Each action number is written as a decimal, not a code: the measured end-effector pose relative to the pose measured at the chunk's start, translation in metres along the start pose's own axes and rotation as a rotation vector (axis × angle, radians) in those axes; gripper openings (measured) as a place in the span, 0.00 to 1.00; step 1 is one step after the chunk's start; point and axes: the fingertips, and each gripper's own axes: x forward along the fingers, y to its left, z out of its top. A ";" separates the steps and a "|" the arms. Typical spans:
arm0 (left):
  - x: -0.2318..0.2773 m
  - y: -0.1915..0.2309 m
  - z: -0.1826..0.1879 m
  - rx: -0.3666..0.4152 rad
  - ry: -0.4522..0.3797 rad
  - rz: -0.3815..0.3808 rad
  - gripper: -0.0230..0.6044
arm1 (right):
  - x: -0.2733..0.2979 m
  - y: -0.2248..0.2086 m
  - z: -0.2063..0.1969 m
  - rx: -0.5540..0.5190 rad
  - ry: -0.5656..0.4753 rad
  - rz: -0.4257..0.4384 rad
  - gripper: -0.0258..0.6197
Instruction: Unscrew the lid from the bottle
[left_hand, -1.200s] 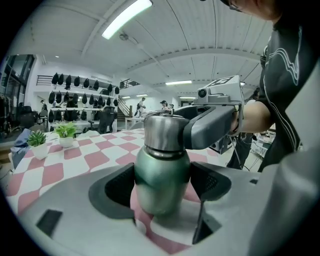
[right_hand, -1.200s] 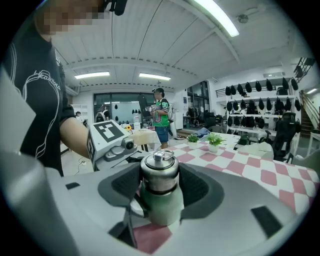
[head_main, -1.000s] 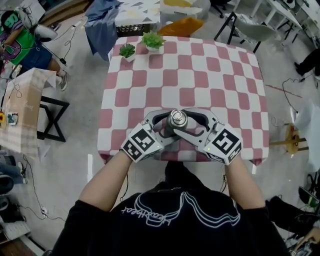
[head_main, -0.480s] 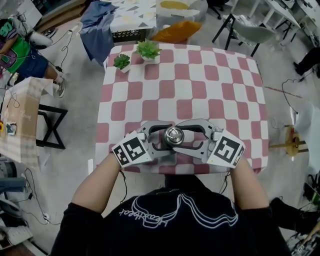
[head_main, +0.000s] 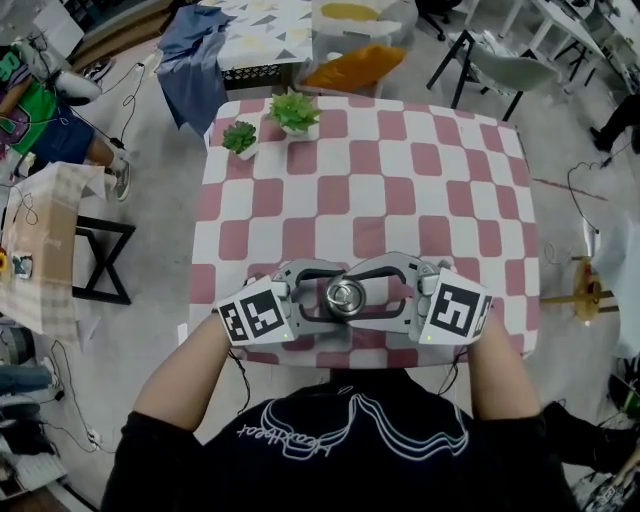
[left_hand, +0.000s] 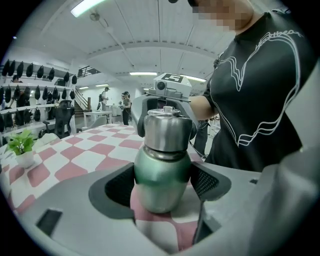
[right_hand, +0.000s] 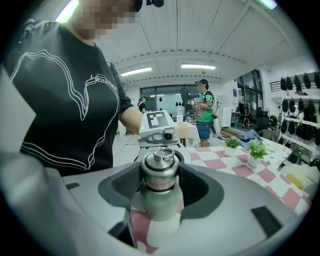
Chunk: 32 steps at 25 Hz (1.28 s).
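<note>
Over the last second the bottle (head_main: 346, 296) and both tools had come back toward the person, from further in on the checked counter (head_main: 400, 190) to just inside its near edge, though part of that shift may have been the head camera tilting. The lid (right_hand: 159, 172) was still seated on the neck with no gap showing, so I judged the unscrewing as barely begun or between turns. The left gripper (left_hand: 163, 182) came in from the left, its fingers (left_hand: 120, 186) closed on the green body and holding it upright. The right gripper (right_hand: 160, 186) came in from the opposite side, a little higher, its fingers (right_hand: 196, 187) clamped about the steel lid. Both forearms reached forward from the chest with the marker cubes tilted outward, and the two sets of fingers overlapped around the bottle like a ring.
</note>
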 end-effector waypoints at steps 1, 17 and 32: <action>0.000 0.000 0.000 0.000 -0.001 0.000 0.60 | 0.000 0.000 0.000 0.000 0.002 0.007 0.42; -0.002 0.001 0.002 -0.125 -0.074 0.278 0.60 | -0.006 0.001 0.009 0.138 -0.122 -0.311 0.55; -0.001 0.000 -0.001 -0.295 -0.080 0.610 0.60 | -0.009 0.001 0.006 0.207 -0.220 -0.628 0.46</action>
